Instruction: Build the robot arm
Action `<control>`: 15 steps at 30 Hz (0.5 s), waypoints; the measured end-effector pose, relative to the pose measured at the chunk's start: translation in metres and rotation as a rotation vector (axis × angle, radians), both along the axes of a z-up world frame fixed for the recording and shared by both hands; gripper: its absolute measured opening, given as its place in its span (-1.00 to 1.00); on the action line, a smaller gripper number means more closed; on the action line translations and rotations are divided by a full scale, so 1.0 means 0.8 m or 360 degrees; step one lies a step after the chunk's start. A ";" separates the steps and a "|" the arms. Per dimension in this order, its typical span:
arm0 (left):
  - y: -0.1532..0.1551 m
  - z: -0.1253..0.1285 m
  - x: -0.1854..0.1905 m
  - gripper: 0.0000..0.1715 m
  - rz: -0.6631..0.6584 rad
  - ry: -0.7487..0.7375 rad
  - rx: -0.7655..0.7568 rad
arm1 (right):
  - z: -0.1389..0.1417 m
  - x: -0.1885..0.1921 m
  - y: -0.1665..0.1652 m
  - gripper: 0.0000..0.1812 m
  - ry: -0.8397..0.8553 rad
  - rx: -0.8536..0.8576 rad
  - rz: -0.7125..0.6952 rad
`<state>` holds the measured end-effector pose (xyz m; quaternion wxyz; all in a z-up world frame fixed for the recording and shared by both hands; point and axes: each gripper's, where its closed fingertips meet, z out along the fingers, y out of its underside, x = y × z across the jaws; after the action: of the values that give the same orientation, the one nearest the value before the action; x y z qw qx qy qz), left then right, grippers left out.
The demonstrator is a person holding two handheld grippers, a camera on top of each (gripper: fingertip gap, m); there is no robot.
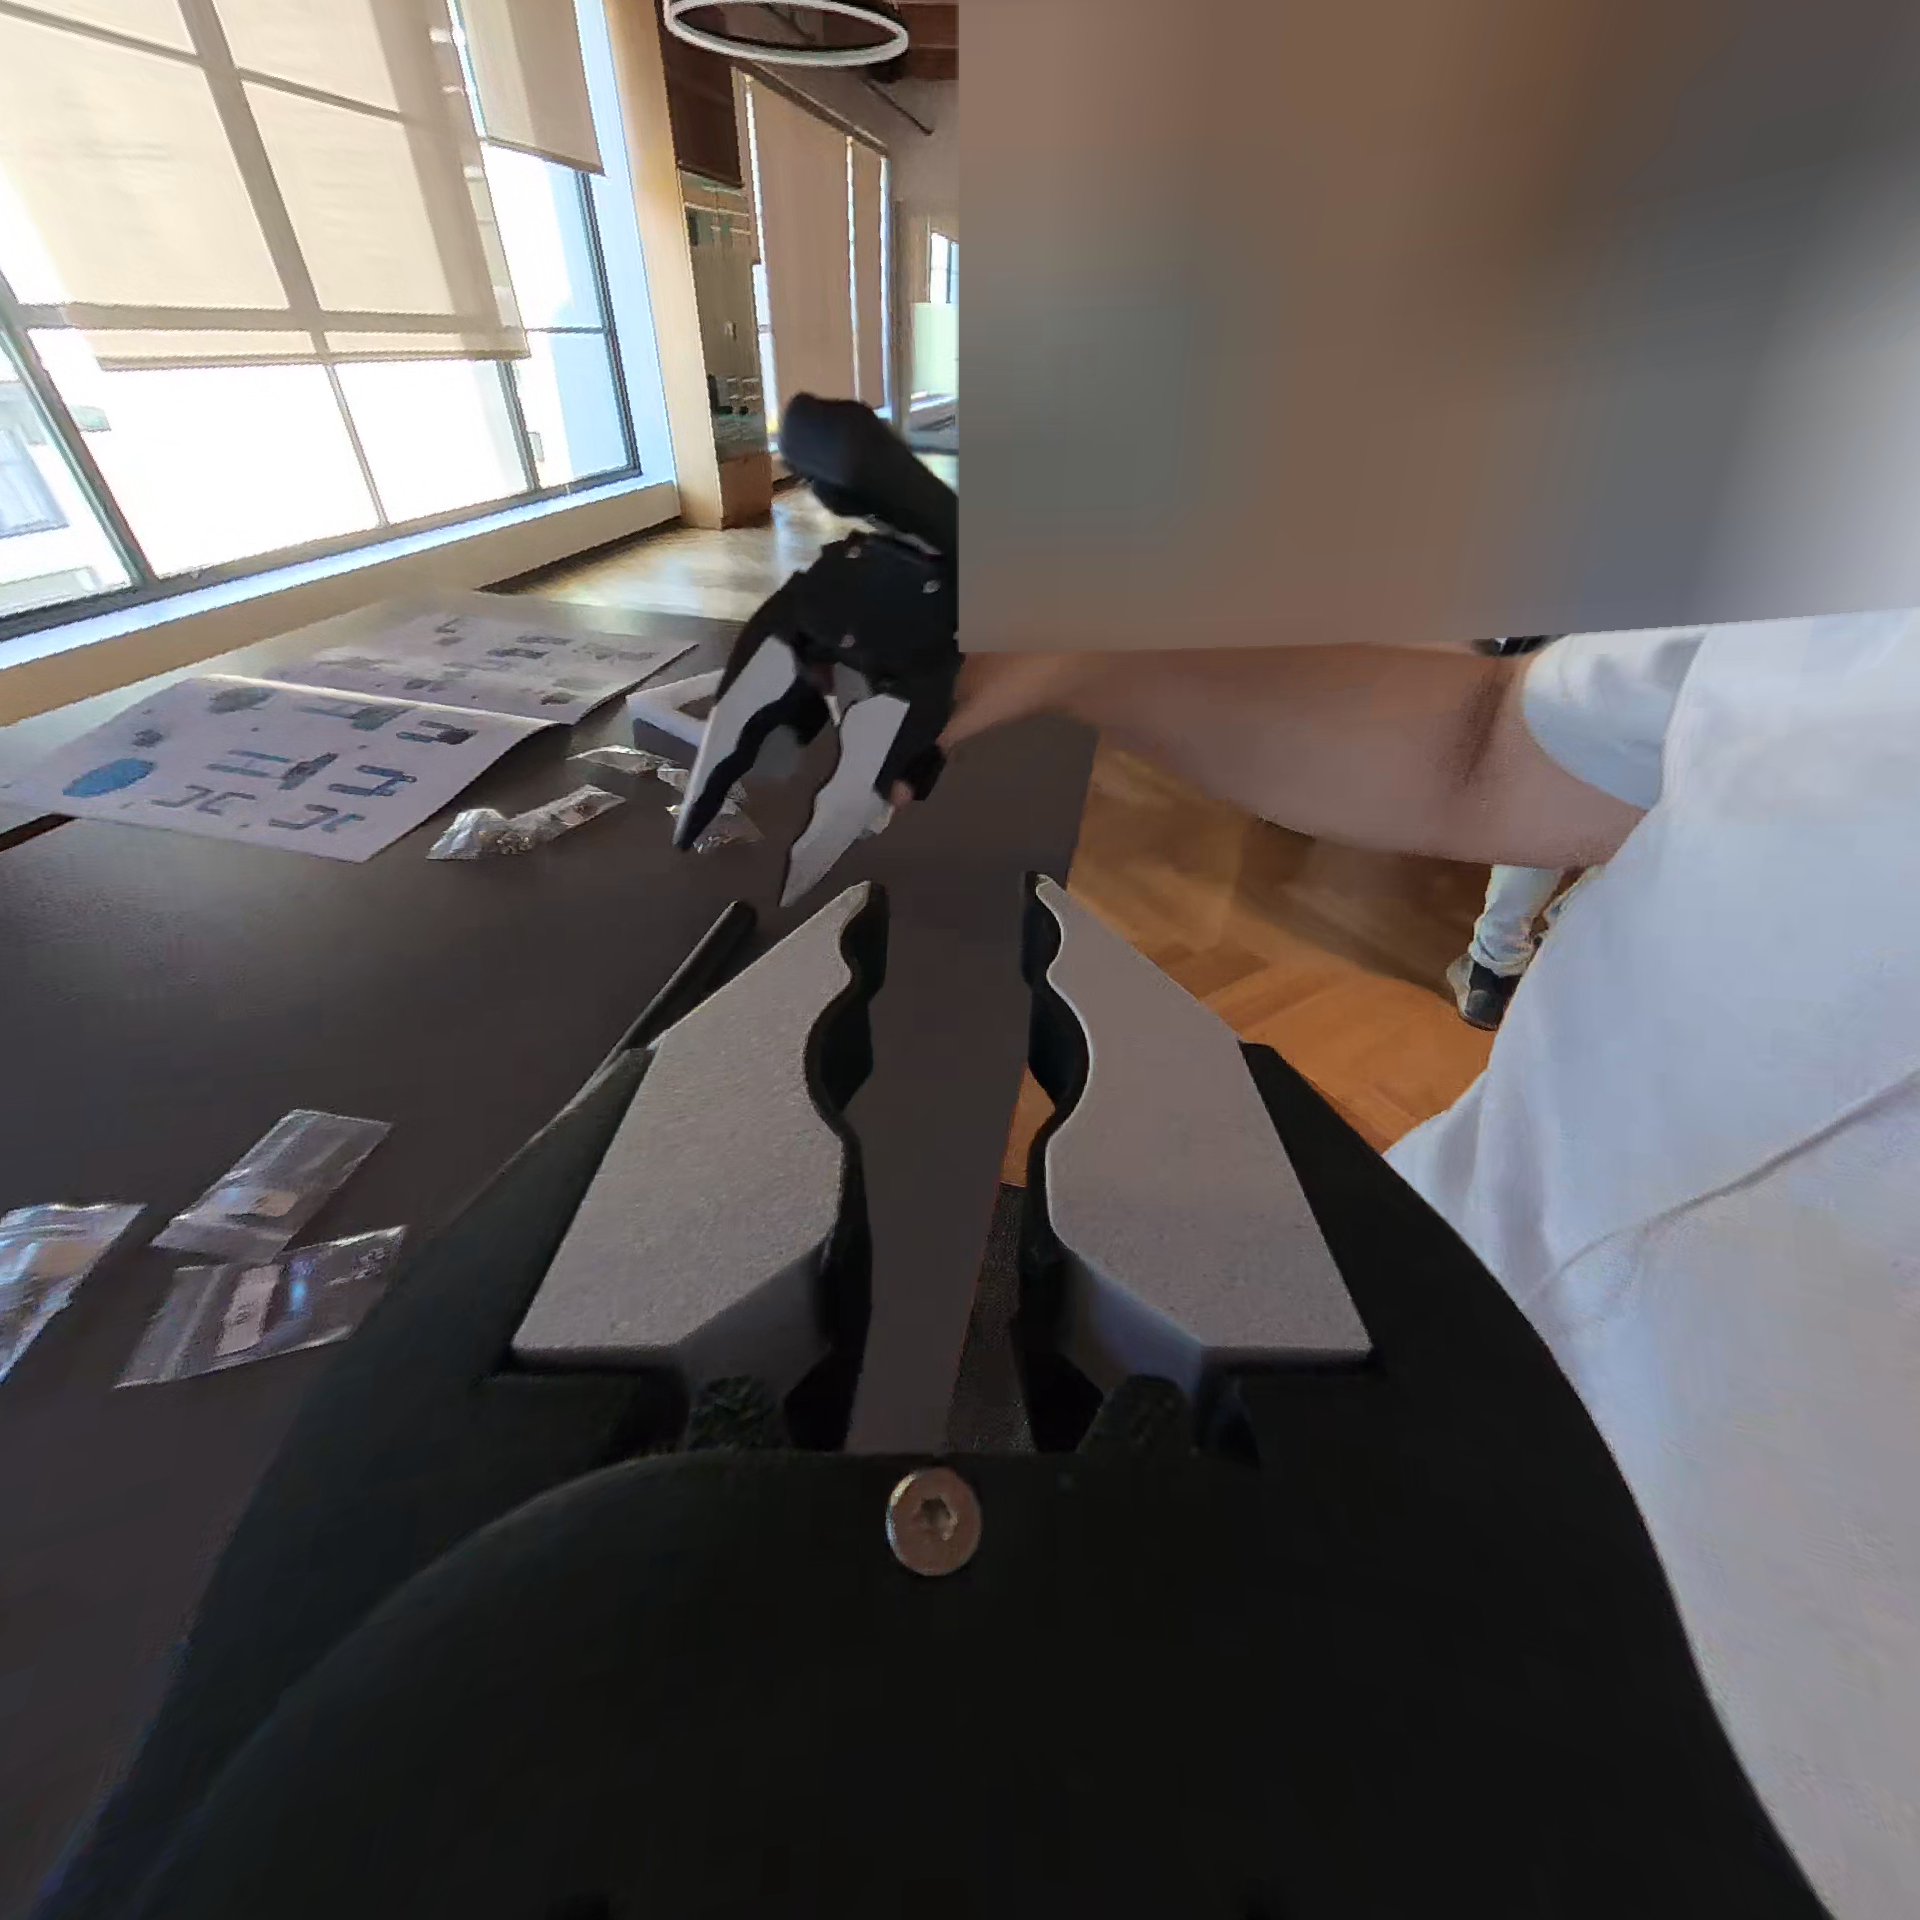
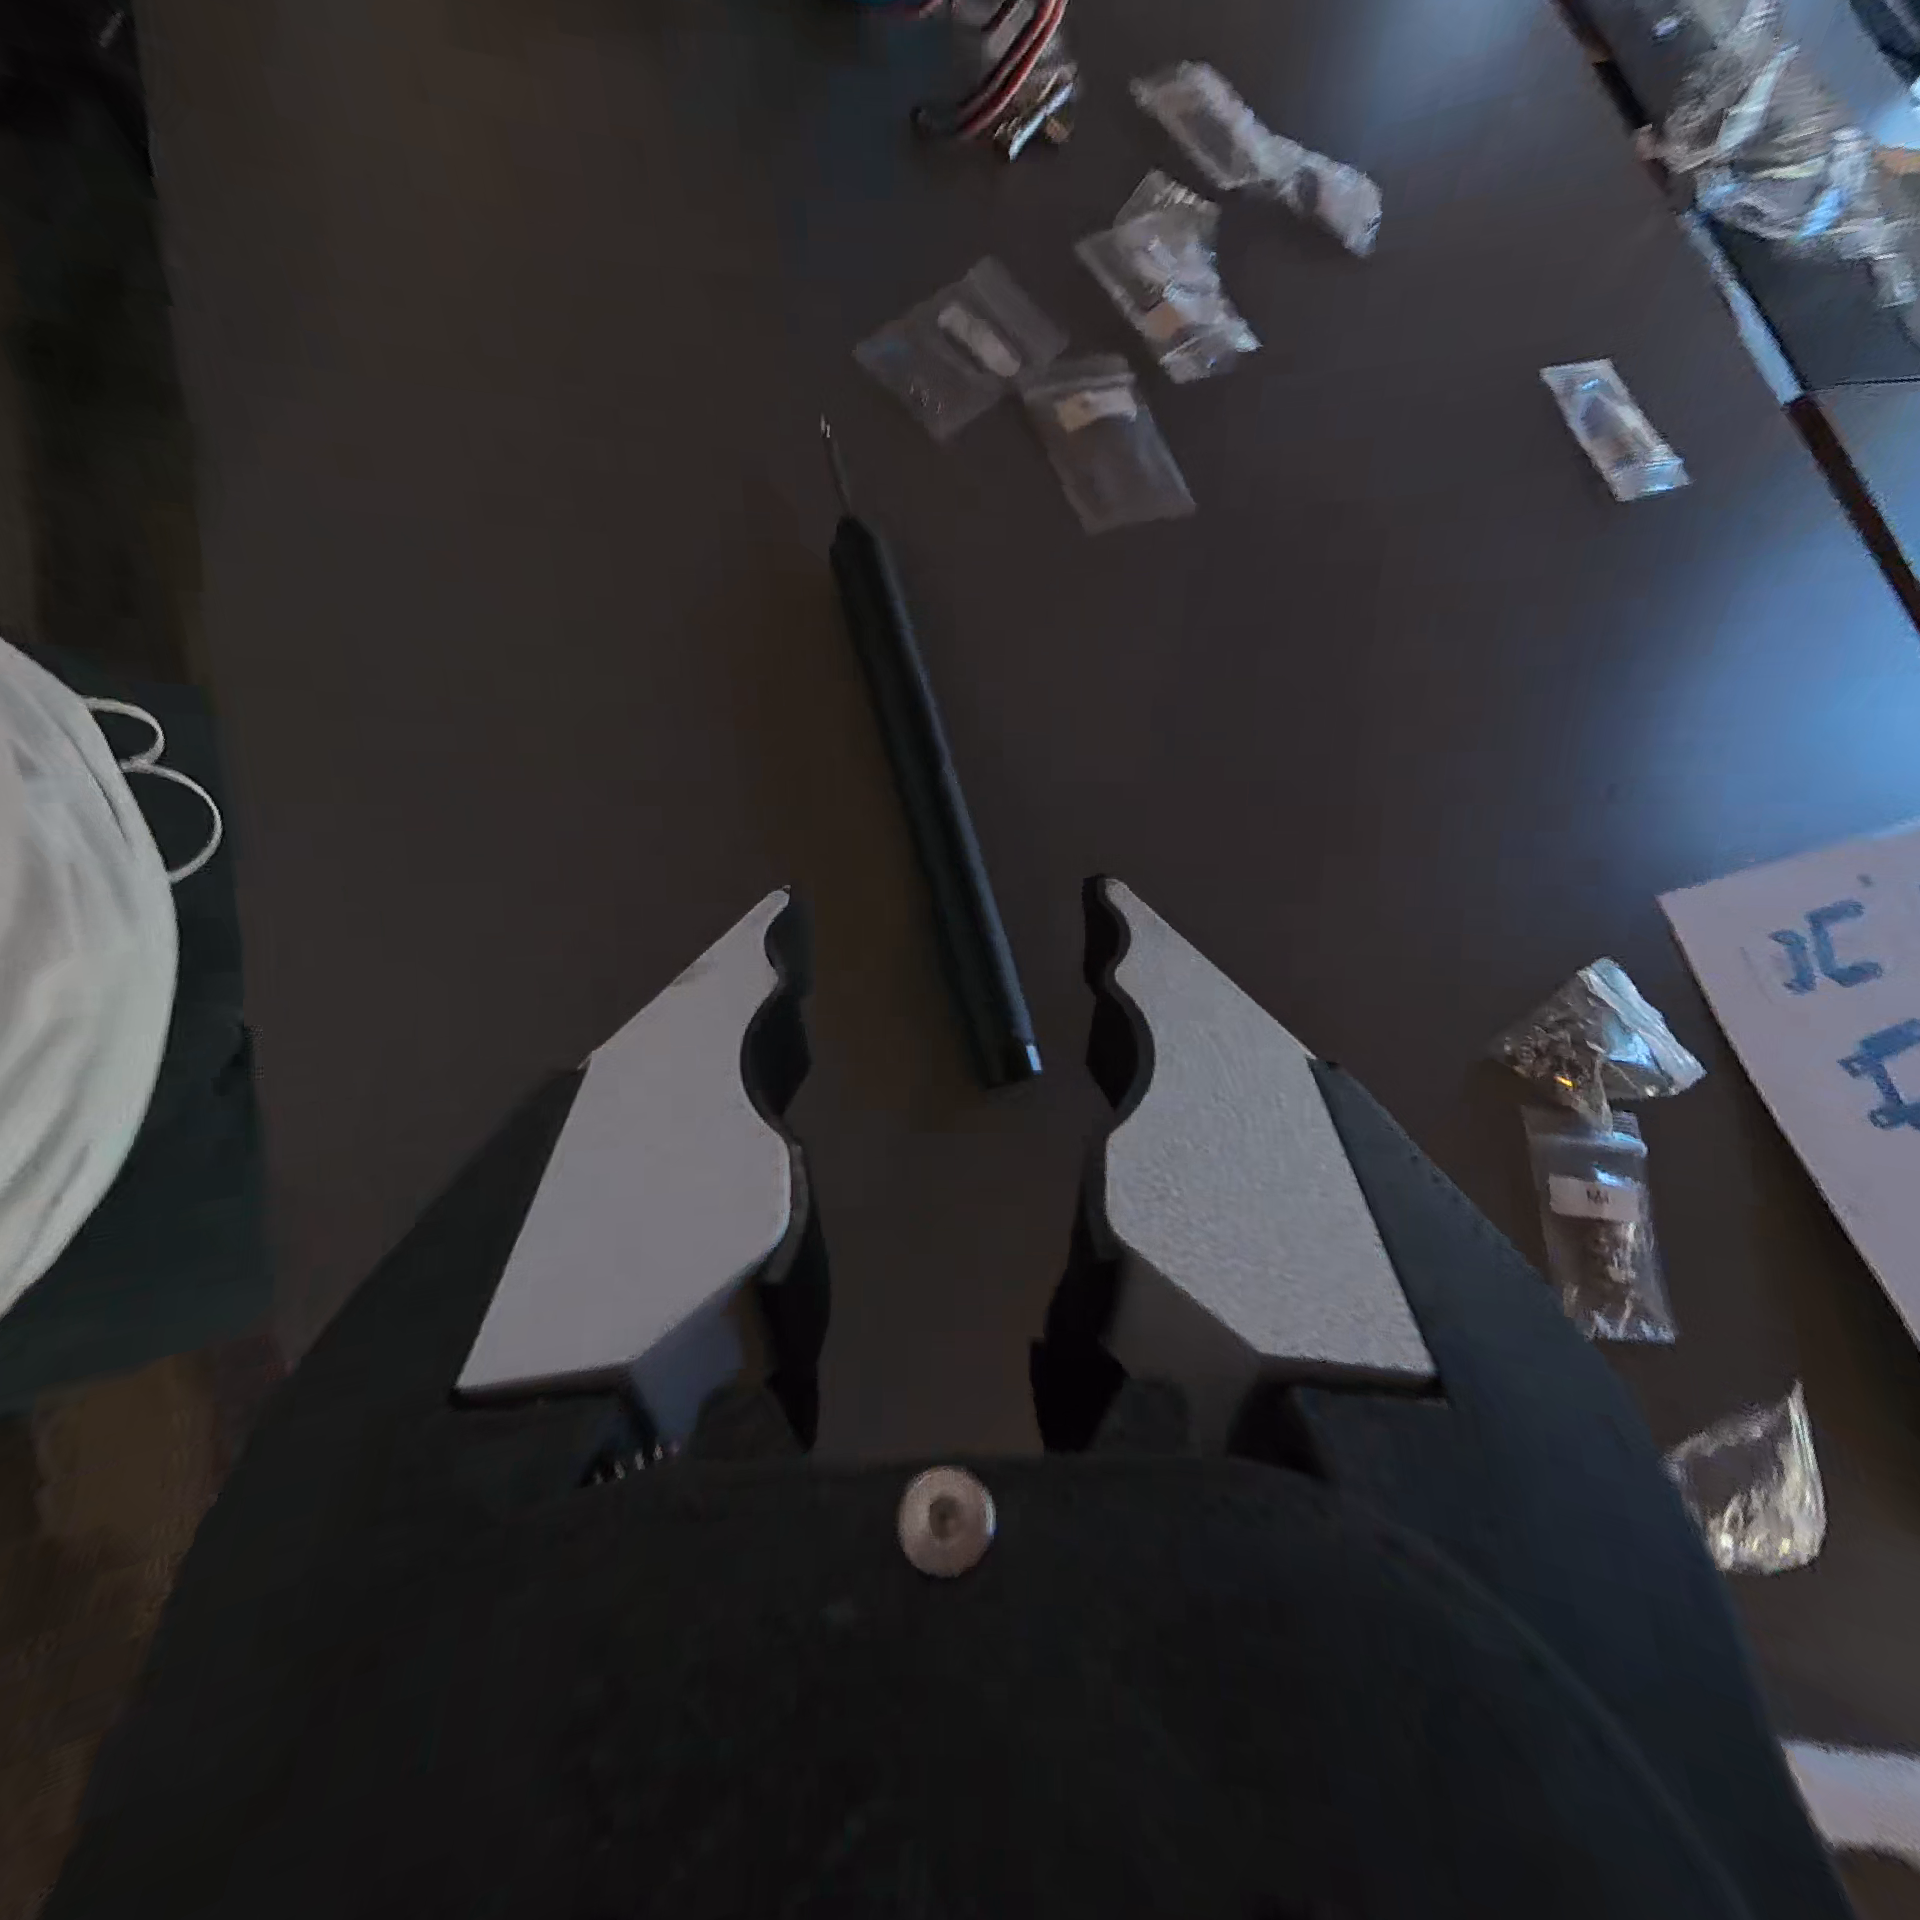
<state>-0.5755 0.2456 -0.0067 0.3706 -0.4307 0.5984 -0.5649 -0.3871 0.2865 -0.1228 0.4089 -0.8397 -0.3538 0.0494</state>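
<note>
Black slim screwdriver (image 2: 930,800) lies between the spread, empty right claw (image 2: 935,896); left claw (image 1: 954,883) also spread, empty.

Room, daylit, with dark bench (image 1: 260,987)
Tall gridded windows (image 1: 260,312) with half-lowered roller blinds (image 1: 540,83); wood parquet floor (image 1: 1299,935); ring ceiling lamp (image 1: 784,31); wood-panelled far wall (image 1: 707,125)
</note>
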 end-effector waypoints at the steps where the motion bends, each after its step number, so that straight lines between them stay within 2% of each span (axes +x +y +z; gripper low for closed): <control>1: -0.008 -0.001 0.007 -0.72 0.0022 0.0021 -0.0003 | -0.009 0.005 0.004 -0.42 -0.0016 -0.0030 0.0051; 7: -0.026 -0.021 0.012 -0.72 0.0209 0.0223 0.0000 | -0.044 -0.004 0.028 -0.46 0.0217 -0.0218 0.0295; 15: -0.017 -0.040 -0.009 -0.73 0.0469 0.0278 -0.0082 | -0.067 -0.021 0.036 -0.60 0.0192 -0.0286 0.0411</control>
<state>-0.5829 0.2320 -0.0390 0.3848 -0.5706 0.5440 -0.4799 -0.4040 0.3153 -0.1764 0.3429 -0.8160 -0.4277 0.1834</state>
